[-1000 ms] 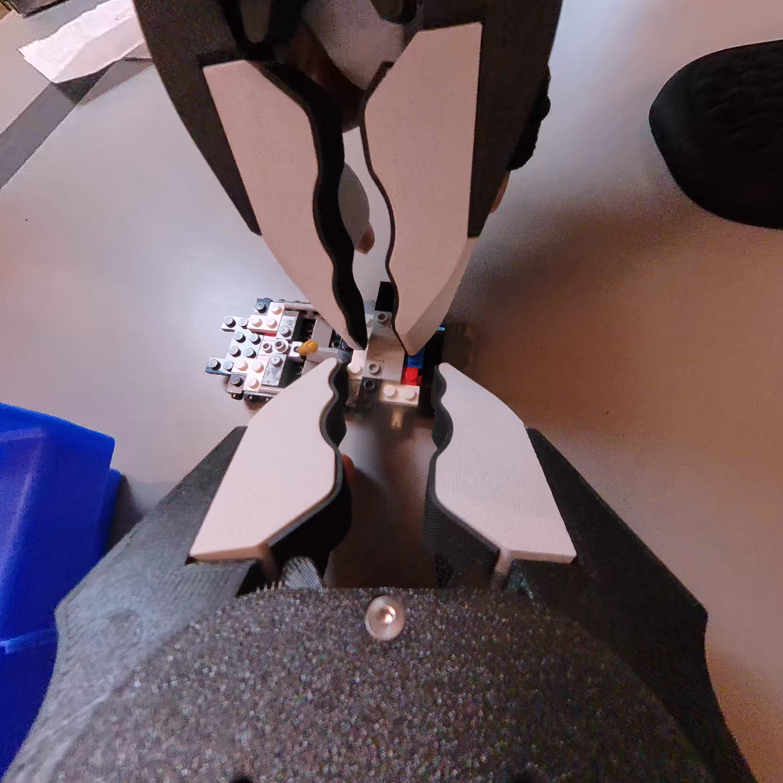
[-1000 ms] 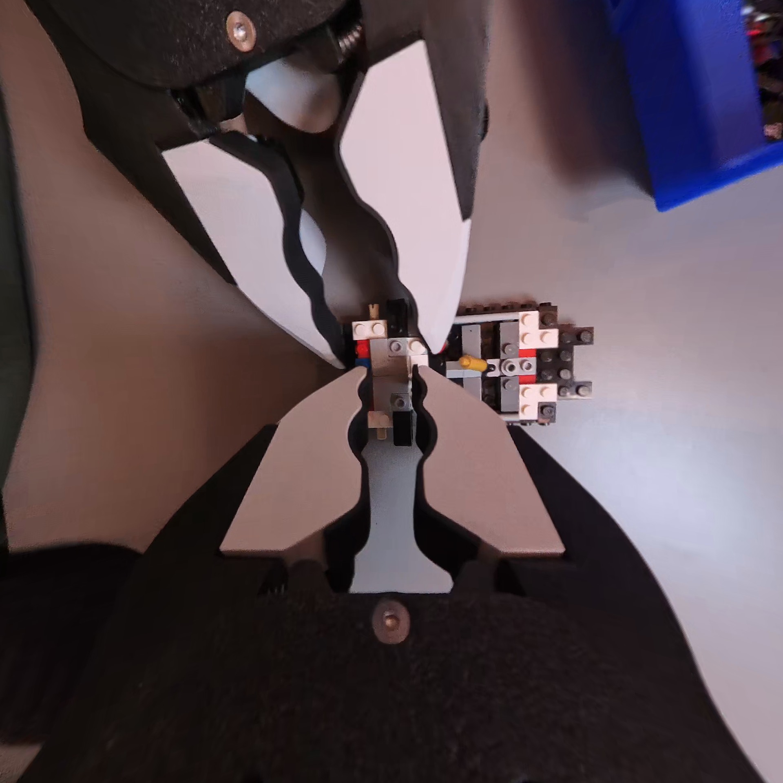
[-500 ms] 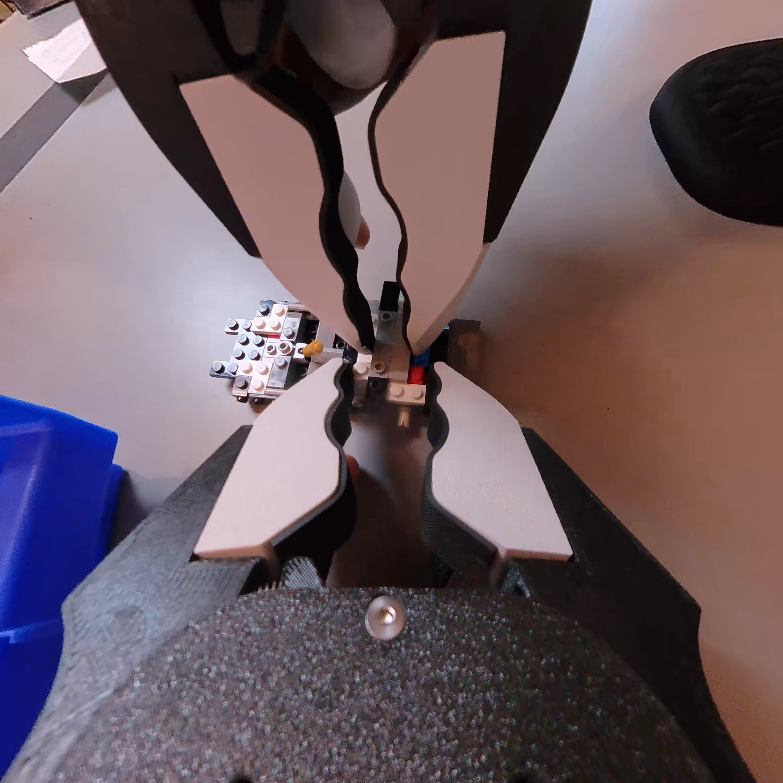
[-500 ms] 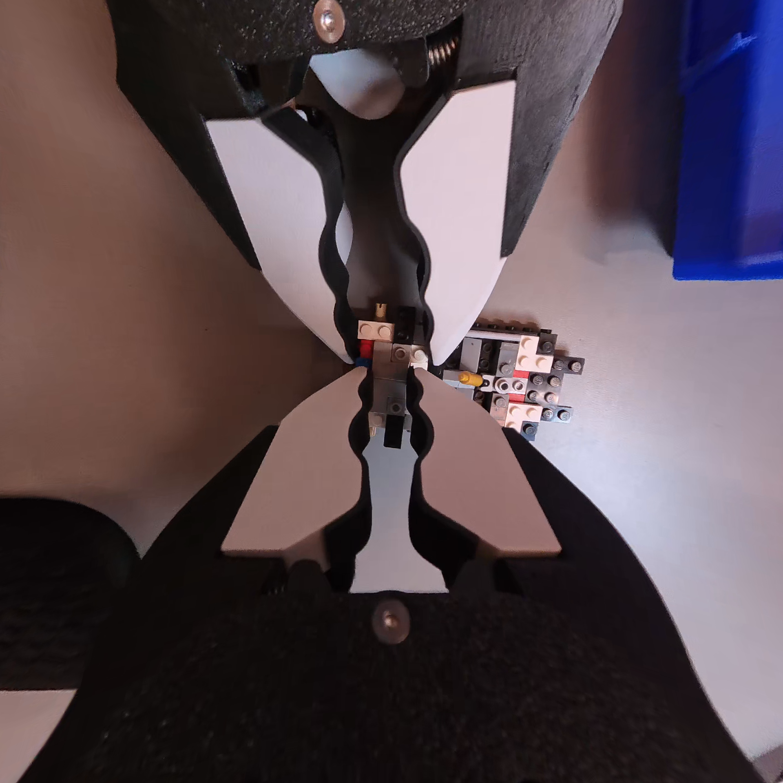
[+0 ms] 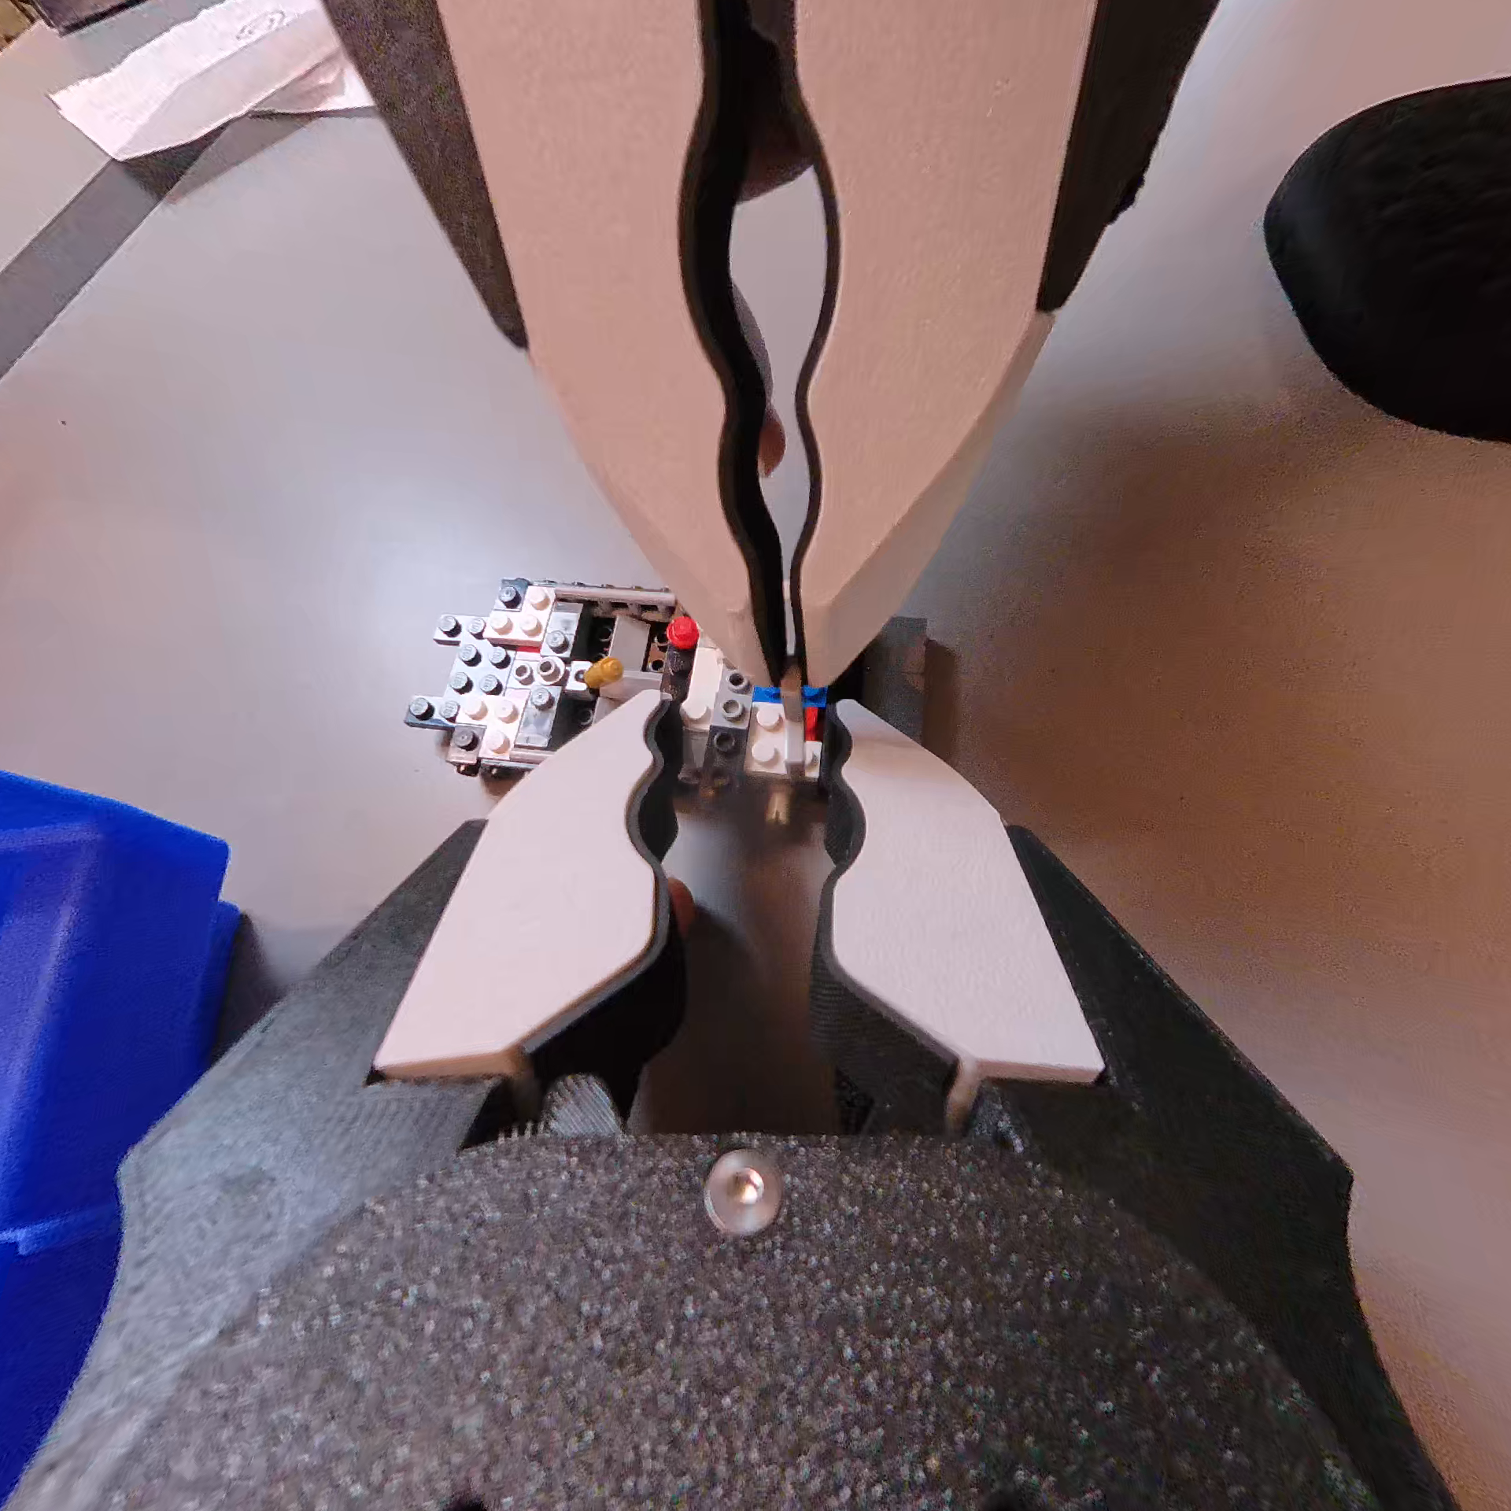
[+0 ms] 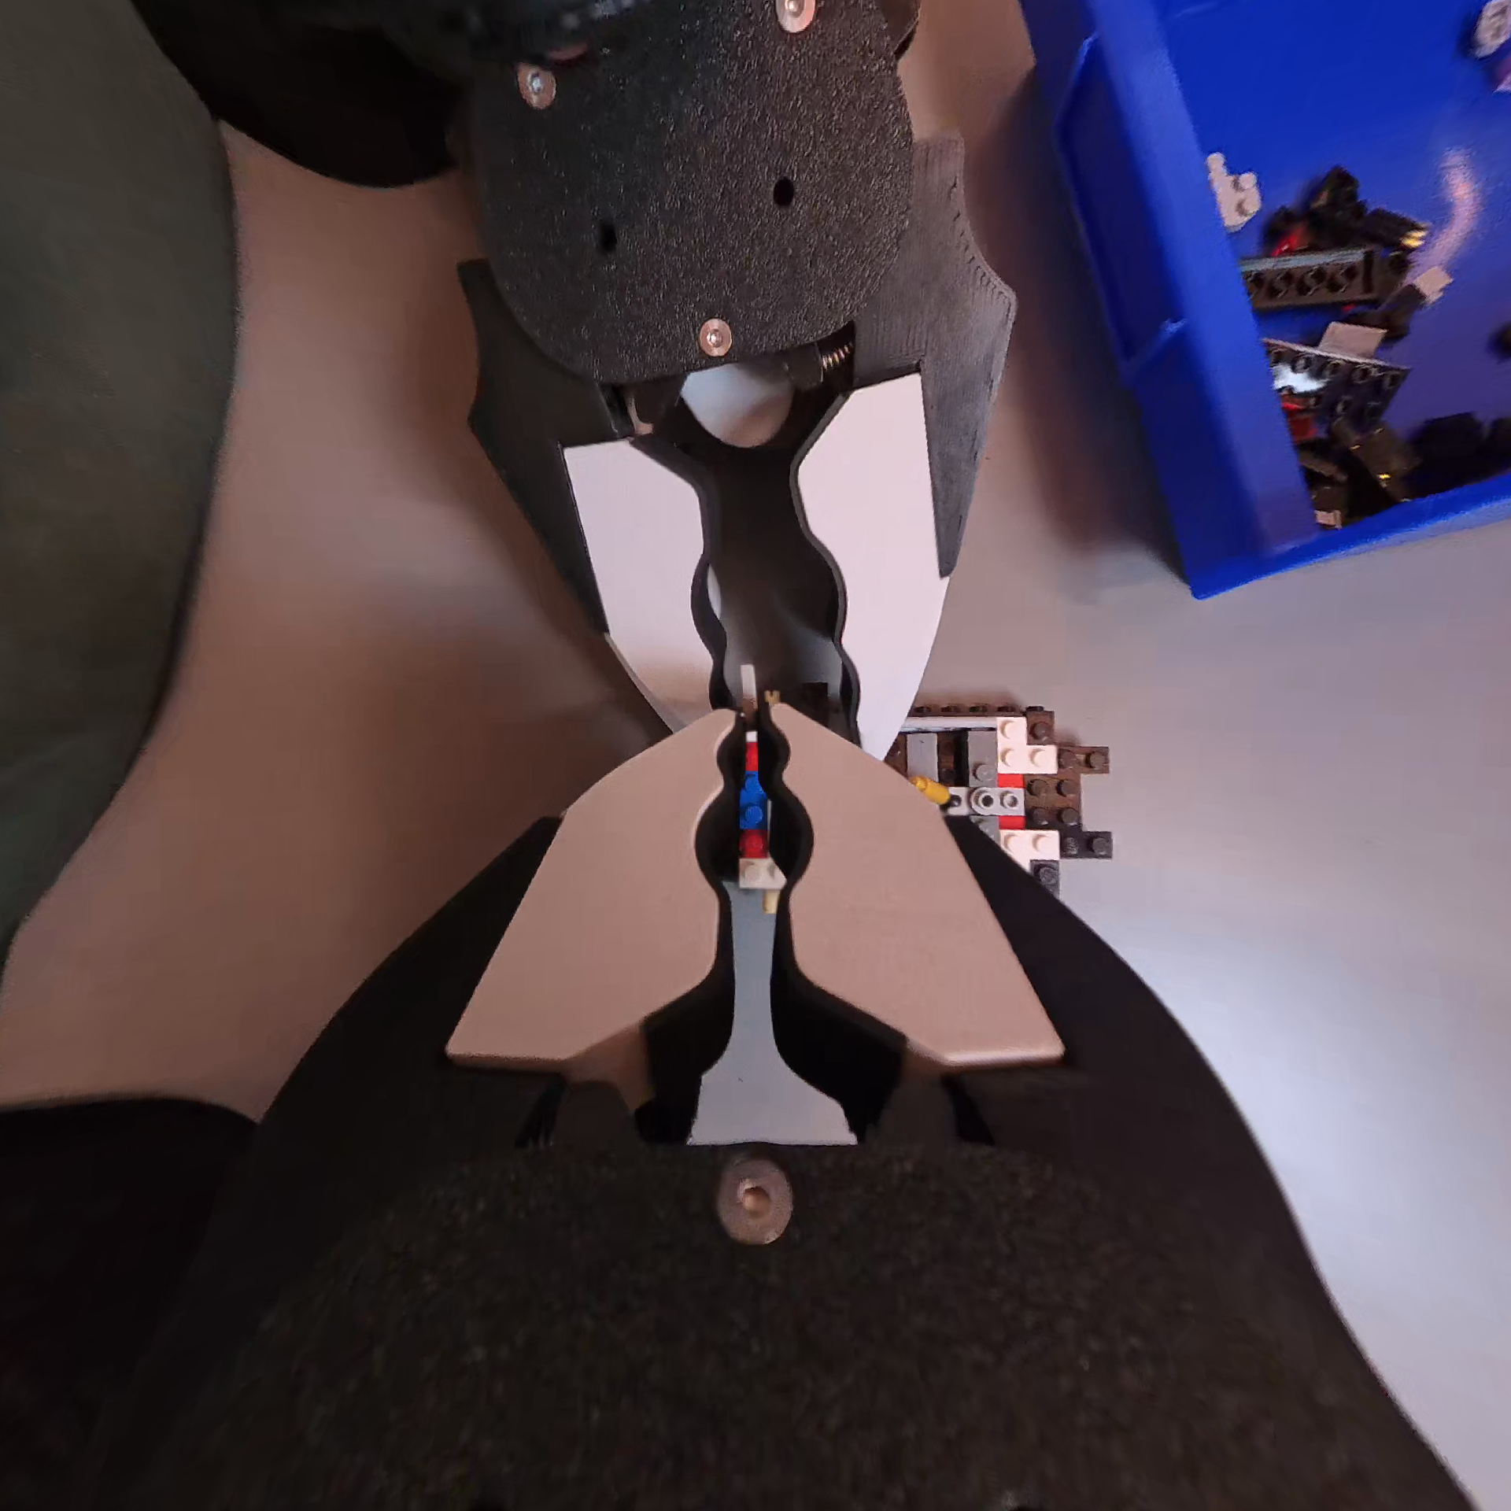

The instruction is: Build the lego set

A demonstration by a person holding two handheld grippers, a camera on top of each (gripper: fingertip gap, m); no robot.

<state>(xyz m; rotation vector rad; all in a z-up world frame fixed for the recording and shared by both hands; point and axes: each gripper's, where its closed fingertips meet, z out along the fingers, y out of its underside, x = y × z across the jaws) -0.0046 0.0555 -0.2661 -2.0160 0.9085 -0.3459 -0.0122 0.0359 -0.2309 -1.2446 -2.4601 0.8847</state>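
With the left gripper (image 5: pixel 748 724) clamped across the brick model's (image 5: pixel 572 679) grey-and-white end on the grey table (image 5: pixel 286 490), keep the right gripper (image 6: pixel 756 740), closed on the red-blue-white brick strip (image 6: pixel 754 805), squarely aligned, avoiding twist.

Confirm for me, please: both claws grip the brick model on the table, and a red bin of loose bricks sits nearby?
Not quite: the bin is blue, not red, as the right wrist view shows. Both claws, left and right, do grip the brick model.
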